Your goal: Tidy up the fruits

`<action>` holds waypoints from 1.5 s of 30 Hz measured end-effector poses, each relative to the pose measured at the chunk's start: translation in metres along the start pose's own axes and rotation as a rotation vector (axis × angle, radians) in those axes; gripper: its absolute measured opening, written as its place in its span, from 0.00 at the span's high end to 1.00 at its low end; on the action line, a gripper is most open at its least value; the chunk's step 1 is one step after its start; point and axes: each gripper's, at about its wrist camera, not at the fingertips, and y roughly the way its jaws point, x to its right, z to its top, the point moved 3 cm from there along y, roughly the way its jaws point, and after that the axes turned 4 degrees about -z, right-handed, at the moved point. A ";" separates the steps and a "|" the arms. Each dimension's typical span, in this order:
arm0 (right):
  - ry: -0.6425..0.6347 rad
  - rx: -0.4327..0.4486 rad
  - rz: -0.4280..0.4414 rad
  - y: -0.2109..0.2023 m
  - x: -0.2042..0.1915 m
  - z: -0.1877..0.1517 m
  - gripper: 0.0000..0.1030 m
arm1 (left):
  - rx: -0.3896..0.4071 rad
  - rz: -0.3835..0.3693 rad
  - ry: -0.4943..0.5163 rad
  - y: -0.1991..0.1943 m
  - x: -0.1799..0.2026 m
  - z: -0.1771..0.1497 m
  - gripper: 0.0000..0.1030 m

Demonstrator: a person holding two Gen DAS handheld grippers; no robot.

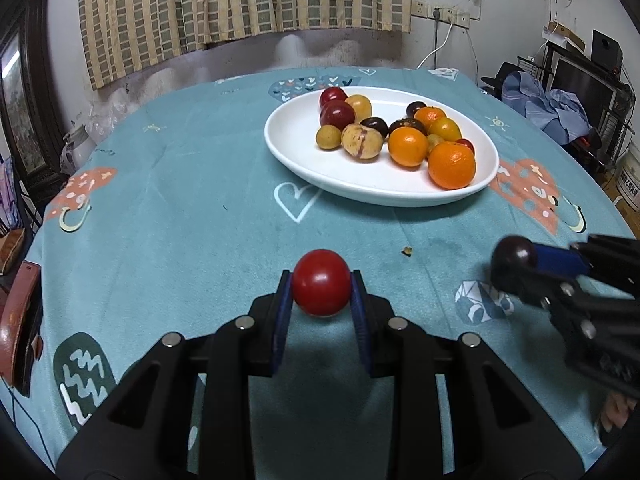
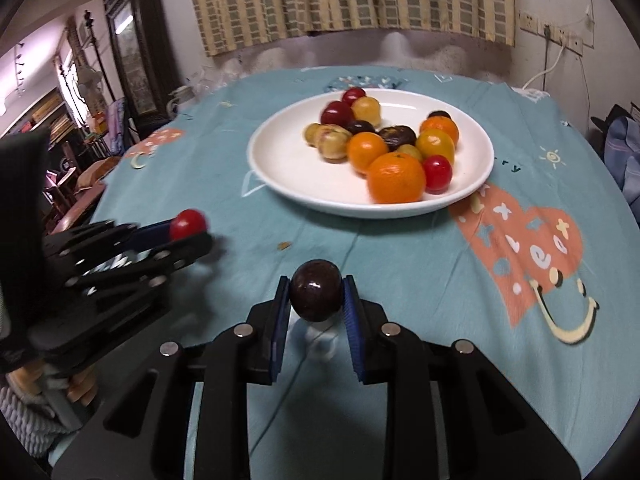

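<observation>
Both claws carry one round fruit each, short of the white plate.

The left gripper [image 1: 321, 288] is clamped on a red fruit [image 1: 321, 282], round with no clear long axis, held over bare teal tablecloth [image 1: 192, 184]. At its 3 o'clock the right gripper [image 2: 316, 300] pinches a dark purple fruit [image 2: 316, 291], equally round. The white plate [image 1: 296, 160] of mixed fruits lies at 12 to 1 o'clock, well apart; its near-left portion is bare. A small crumb [image 1: 407, 251] lies between plate and claws.
</observation>
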 end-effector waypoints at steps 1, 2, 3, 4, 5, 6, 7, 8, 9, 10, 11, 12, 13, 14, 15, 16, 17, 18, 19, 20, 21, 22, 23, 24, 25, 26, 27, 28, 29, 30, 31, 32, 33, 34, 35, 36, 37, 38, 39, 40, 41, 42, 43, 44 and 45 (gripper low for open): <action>0.002 0.008 0.005 -0.004 -0.001 -0.001 0.74 | 0.012 0.003 0.006 -0.005 0.002 0.000 0.72; 0.005 0.017 0.009 -0.008 -0.002 -0.002 0.74 | 0.020 0.004 0.010 -0.008 0.004 0.000 0.72; 0.008 0.028 0.010 -0.013 -0.003 -0.003 0.73 | 0.031 0.006 0.014 -0.011 0.005 0.000 0.72; 0.014 0.043 0.011 -0.019 -0.003 -0.003 0.73 | 0.045 0.009 0.019 -0.016 0.007 0.001 0.72; 0.021 0.058 0.014 -0.024 -0.002 -0.003 0.73 | 0.057 0.010 0.024 -0.021 0.009 0.003 0.72; 0.030 0.076 0.016 -0.030 -0.001 -0.001 0.73 | 0.071 0.006 0.023 -0.027 0.010 0.007 0.72; 0.040 0.100 0.013 -0.037 0.002 0.004 0.73 | 0.077 -0.003 0.016 -0.030 0.010 0.011 0.72; 0.044 0.116 0.009 -0.042 0.005 0.009 0.73 | 0.084 -0.022 0.004 -0.035 0.008 0.019 0.72; 0.047 0.132 0.001 -0.047 0.010 0.019 0.73 | 0.086 -0.029 0.002 -0.037 0.008 0.024 0.72; 0.052 0.141 -0.005 -0.050 0.015 0.026 0.73 | 0.094 -0.033 0.000 -0.041 0.006 0.035 0.72; 0.062 0.158 -0.015 -0.055 0.021 0.038 0.73 | 0.101 -0.028 0.001 -0.042 0.006 0.043 0.72; 0.068 0.171 -0.022 -0.058 0.025 0.048 0.73 | 0.114 -0.019 0.005 -0.043 0.005 0.056 0.72; 0.072 0.184 -0.030 -0.060 0.029 0.059 0.73 | 0.123 -0.016 0.003 -0.044 0.004 0.064 0.72; 0.078 0.199 -0.039 -0.061 0.034 0.072 0.73 | 0.130 -0.016 -0.003 -0.043 0.003 0.073 0.72; 0.084 0.211 -0.045 -0.061 0.037 0.083 0.73 | 0.133 -0.020 -0.011 -0.040 0.003 0.082 0.72; 0.088 0.216 -0.046 -0.059 0.040 0.090 0.73 | 0.134 -0.027 -0.023 -0.035 0.002 0.093 0.72; 0.090 0.217 -0.044 -0.054 0.041 0.098 0.73 | 0.134 -0.033 -0.033 -0.031 0.001 0.100 0.72; 0.094 0.213 -0.037 -0.048 0.040 0.104 0.73 | 0.131 -0.036 -0.044 -0.024 0.001 0.107 0.72; 0.096 0.205 -0.029 -0.042 0.040 0.106 0.73 | 0.129 -0.040 -0.052 -0.018 0.000 0.111 0.72; 0.097 0.193 -0.021 -0.032 0.038 0.108 0.73 | 0.123 -0.043 -0.062 -0.010 -0.001 0.115 0.72; 0.096 0.182 -0.015 -0.025 0.035 0.109 0.73 | 0.113 -0.046 -0.072 -0.003 -0.003 0.119 0.72; 0.089 0.161 -0.008 -0.013 0.031 0.108 0.73 | 0.097 -0.049 -0.085 0.009 -0.005 0.122 0.72; 0.081 0.143 -0.005 -0.003 0.029 0.106 0.73 | 0.086 -0.051 -0.094 0.018 -0.007 0.125 0.72; 0.074 0.125 -0.005 0.006 0.026 0.104 0.73 | 0.075 -0.051 -0.104 0.027 -0.009 0.126 0.72; 0.066 0.104 -0.008 0.018 0.023 0.103 0.73 | 0.058 -0.052 -0.108 0.038 -0.010 0.127 0.72; 0.061 0.088 -0.011 0.027 0.021 0.101 0.73 | 0.045 -0.054 -0.109 0.046 -0.011 0.126 0.72; 0.055 0.061 -0.019 0.039 0.020 0.099 0.73 | 0.031 -0.056 -0.108 0.055 -0.012 0.125 0.72; 0.056 0.043 -0.033 0.044 0.019 0.097 0.73 | 0.018 -0.052 -0.112 0.064 -0.014 0.123 0.71; 0.056 0.034 -0.043 0.048 0.019 0.096 0.73 | 0.015 -0.053 -0.119 0.068 -0.015 0.121 0.64; 0.053 0.029 -0.047 0.050 0.020 0.095 0.73 | 0.012 -0.062 -0.125 0.072 -0.017 0.119 0.58; 0.054 0.028 -0.051 0.050 0.022 0.094 0.73 | 0.012 -0.062 -0.123 0.073 -0.017 0.118 0.52; 0.066 0.035 -0.050 0.048 0.025 0.094 0.66 | 0.014 -0.058 -0.118 0.072 -0.018 0.117 0.51; 0.082 0.050 -0.048 0.044 0.028 0.094 0.59 | 0.017 -0.052 -0.113 0.070 -0.019 0.116 0.51; 0.091 0.069 -0.044 0.041 0.030 0.094 0.40 | 0.020 -0.055 -0.115 0.068 -0.019 0.116 0.49; 0.088 0.094 -0.039 0.036 0.030 0.095 0.40 | 0.026 -0.059 -0.123 0.065 -0.021 0.116 0.44; 0.072 0.108 -0.045 0.032 0.028 0.097 0.40 | 0.031 -0.060 -0.129 0.063 -0.022 0.116 0.42; 0.064 0.115 -0.049 0.029 0.027 0.098 0.40 | 0.039 -0.055 -0.134 0.058 -0.023 0.116 0.39; 0.066 0.132 -0.046 0.022 0.026 0.098 0.40 | 0.044 -0.047 -0.133 0.054 -0.024 0.115 0.36; 0.077 0.153 -0.035 0.014 0.027 0.099 0.40 | 0.049 -0.037 -0.130 0.048 -0.024 0.113 0.35; 0.092 0.169 -0.025 0.008 0.029 0.100 0.40 | 0.056 -0.022 -0.128 0.043 -0.025 0.111 0.32; 0.107 0.182 -0.016 0.001 0.031 0.102 0.40 | 0.064 -0.009 -0.127 0.037 -0.026 0.108 0.28; 0.129 0.196 -0.006 -0.009 0.035 0.101 0.40 | 0.075 0.007 -0.126 0.031 -0.026 0.105 0.26; 0.143 0.201 -0.003 -0.014 0.036 0.100 0.40 | 0.090 0.027 -0.123 0.022 -0.026 0.100 0.23; 0.157 0.204 0.000 -0.021 0.038 0.097 0.39 | 0.105 0.041 -0.118 0.012 -0.026 0.094 0.20; 0.167 0.207 0.005 -0.027 0.039 0.090 0.38 | 0.113 0.047 -0.115 0.007 -0.025 0.090 0.19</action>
